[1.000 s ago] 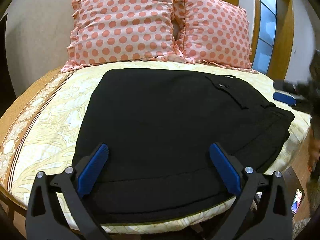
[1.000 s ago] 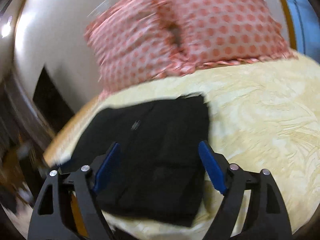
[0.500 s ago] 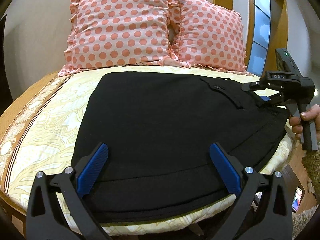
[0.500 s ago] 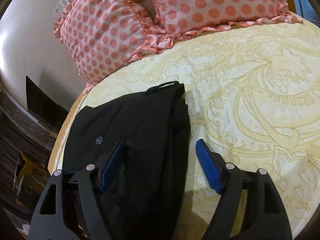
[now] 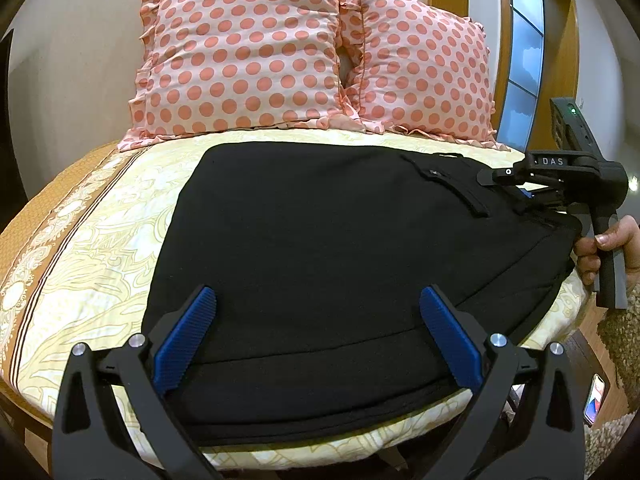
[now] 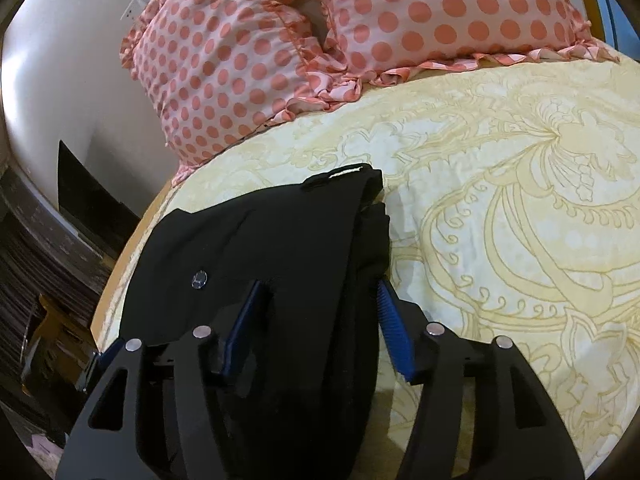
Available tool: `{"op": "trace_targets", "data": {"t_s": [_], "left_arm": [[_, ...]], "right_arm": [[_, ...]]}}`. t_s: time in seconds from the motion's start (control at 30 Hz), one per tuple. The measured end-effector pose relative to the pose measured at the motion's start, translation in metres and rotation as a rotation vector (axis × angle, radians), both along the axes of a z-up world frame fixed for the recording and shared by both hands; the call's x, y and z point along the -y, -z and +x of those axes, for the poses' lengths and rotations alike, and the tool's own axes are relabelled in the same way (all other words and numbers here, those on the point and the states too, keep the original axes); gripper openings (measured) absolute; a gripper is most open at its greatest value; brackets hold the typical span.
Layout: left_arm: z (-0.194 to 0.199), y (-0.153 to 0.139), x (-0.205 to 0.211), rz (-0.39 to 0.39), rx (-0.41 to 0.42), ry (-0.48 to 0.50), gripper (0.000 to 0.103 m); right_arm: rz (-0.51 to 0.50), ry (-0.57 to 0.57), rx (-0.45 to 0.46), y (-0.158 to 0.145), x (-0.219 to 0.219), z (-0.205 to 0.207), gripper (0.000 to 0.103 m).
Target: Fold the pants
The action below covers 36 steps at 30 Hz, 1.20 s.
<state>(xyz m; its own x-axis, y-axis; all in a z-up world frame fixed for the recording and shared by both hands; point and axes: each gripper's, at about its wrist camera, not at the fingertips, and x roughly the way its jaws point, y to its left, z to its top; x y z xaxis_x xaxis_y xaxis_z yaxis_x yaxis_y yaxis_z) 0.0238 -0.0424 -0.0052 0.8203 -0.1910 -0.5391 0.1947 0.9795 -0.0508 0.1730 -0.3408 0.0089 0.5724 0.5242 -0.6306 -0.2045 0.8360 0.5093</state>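
Note:
Black pants (image 5: 320, 248) lie folded flat on the yellow patterned bed (image 5: 92, 256). My left gripper (image 5: 316, 336) is open and hovers over their near edge, holding nothing. My right gripper (image 6: 320, 316) is open, its blue pads straddling the thick waistband edge of the pants (image 6: 280, 240) at the bed's right side. It also shows in the left wrist view (image 5: 524, 192), at the pants' right edge, held by a hand. A pocket button (image 6: 199, 280) shows on the pants.
Two pink polka-dot pillows (image 5: 248, 56) lean against the wall at the head of the bed. A wooden frame and window (image 5: 524, 60) stand at the right. A phone (image 5: 596, 396) lies on the floor by the bed.
My right gripper has come in from the right to the pants' waistband edge, its jaws narrowing around the fabric. My left gripper has stayed nearly still.

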Motion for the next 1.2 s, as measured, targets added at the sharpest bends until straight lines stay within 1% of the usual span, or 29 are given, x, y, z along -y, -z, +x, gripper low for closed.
{"op": "trace_targets", "data": {"t_s": [0.03, 0.07, 0.1, 0.13, 0.17, 0.2, 0.3, 0.33, 0.4, 0.43, 0.47, 0.53, 0.63, 0.67, 0.73, 0.77, 0.8, 0.83, 0.87, 0.97, 1.03, 1.07, 1.13, 1.2], "left_arm": [[0.000, 0.000, 0.000, 0.000, 0.000, 0.000, 0.101], [0.000, 0.000, 0.000, 0.000, 0.001, -0.001, 0.101], [0.000, 0.000, 0.000, 0.000, 0.001, -0.001, 0.101], [0.000, 0.000, 0.000, 0.000, 0.001, 0.000, 0.101], [0.000, 0.000, 0.000, 0.000, 0.002, 0.000, 0.101], [0.000, 0.000, 0.000, 0.000, 0.001, 0.000, 0.101], [0.000, 0.000, 0.000, 0.001, 0.001, -0.001, 0.101], [0.000, -0.001, 0.000, 0.000, 0.001, 0.000, 0.101], [0.001, -0.003, -0.001, -0.014, -0.018, 0.003, 0.101], [0.003, -0.007, -0.005, -0.041, -0.041, 0.013, 0.101], [0.005, -0.012, -0.010, -0.077, -0.062, 0.025, 0.101], [0.010, -0.026, -0.030, -0.187, -0.090, 0.030, 0.101], [0.021, -0.043, -0.063, -0.298, -0.080, -0.030, 0.101], [0.027, -0.047, -0.074, -0.318, -0.080, -0.056, 0.101], [0.044, -0.052, -0.095, -0.350, -0.110, -0.129, 0.101], [0.053, -0.053, -0.101, -0.363, -0.133, -0.144, 0.101], [0.064, -0.052, -0.107, -0.372, -0.166, -0.158, 0.100], [0.079, -0.048, -0.112, -0.379, -0.220, -0.171, 0.100], [0.088, -0.046, -0.114, -0.383, -0.252, -0.170, 0.095], [0.114, -0.035, -0.122, -0.382, -0.349, -0.145, 0.085], [0.126, -0.029, -0.120, -0.384, -0.403, -0.111, 0.081], [0.128, -0.026, -0.118, -0.379, -0.418, -0.100, 0.078], [0.129, -0.025, -0.111, -0.350, -0.436, -0.072, 0.077], [0.129, -0.025, -0.102, -0.309, -0.436, -0.046, 0.076]], "right_arm": [[-0.010, -0.003, 0.006, -0.001, -0.001, -0.001, 0.059], [-0.017, -0.011, 0.015, -0.001, -0.003, -0.001, 0.054], [-0.018, -0.025, 0.035, -0.004, -0.005, -0.003, 0.045], [-0.024, -0.036, 0.056, -0.007, -0.007, -0.006, 0.039], [-0.035, -0.045, 0.078, -0.010, -0.010, -0.010, 0.032], [-0.053, -0.054, 0.109, -0.015, -0.013, -0.014, 0.028], [-0.066, -0.085, 0.180, -0.024, -0.018, -0.023, 0.024], [-0.060, -0.094, 0.192, -0.025, -0.018, -0.024, 0.024], [-0.065, -0.079, 0.169, -0.022, -0.014, -0.020, 0.023], [-0.060, -0.071, 0.154, -0.019, -0.012, -0.018, 0.023], [-0.066, -0.080, 0.173, -0.019, -0.014, -0.020, 0.023], [-0.090, -0.126, 0.250, -0.027, -0.021, -0.031, 0.023], [-0.090, -0.171, 0.310, -0.036, -0.026, -0.039, 0.023], [-0.101, -0.177, 0.315, -0.036, -0.026, -0.039, 0.023], [-0.111, -0.169, 0.293, -0.033, -0.025, -0.035, 0.023], [-0.109, -0.159, 0.275, -0.030, -0.023, -0.032, 0.023], [-0.106, -0.148, 0.259, -0.028, -0.021, -0.030, 0.023], [-0.093, -0.134, 0.234, -0.024, -0.018, -0.027, 0.022], [-0.078, -0.127, 0.217, -0.023, -0.015, -0.024, 0.022], [-0.089, -0.121, 0.197, -0.020, -0.015, -0.022, 0.023], [-0.100, -0.116, 0.182, -0.018, -0.015, -0.020, 0.023], [-0.100, -0.114, 0.175, -0.018, -0.014, -0.020, 0.023], [-0.098, -0.107, 0.153, -0.016, -0.013, -0.016, 0.025], [-0.099, -0.096, 0.129, -0.014, -0.012, -0.013, 0.032]]}}
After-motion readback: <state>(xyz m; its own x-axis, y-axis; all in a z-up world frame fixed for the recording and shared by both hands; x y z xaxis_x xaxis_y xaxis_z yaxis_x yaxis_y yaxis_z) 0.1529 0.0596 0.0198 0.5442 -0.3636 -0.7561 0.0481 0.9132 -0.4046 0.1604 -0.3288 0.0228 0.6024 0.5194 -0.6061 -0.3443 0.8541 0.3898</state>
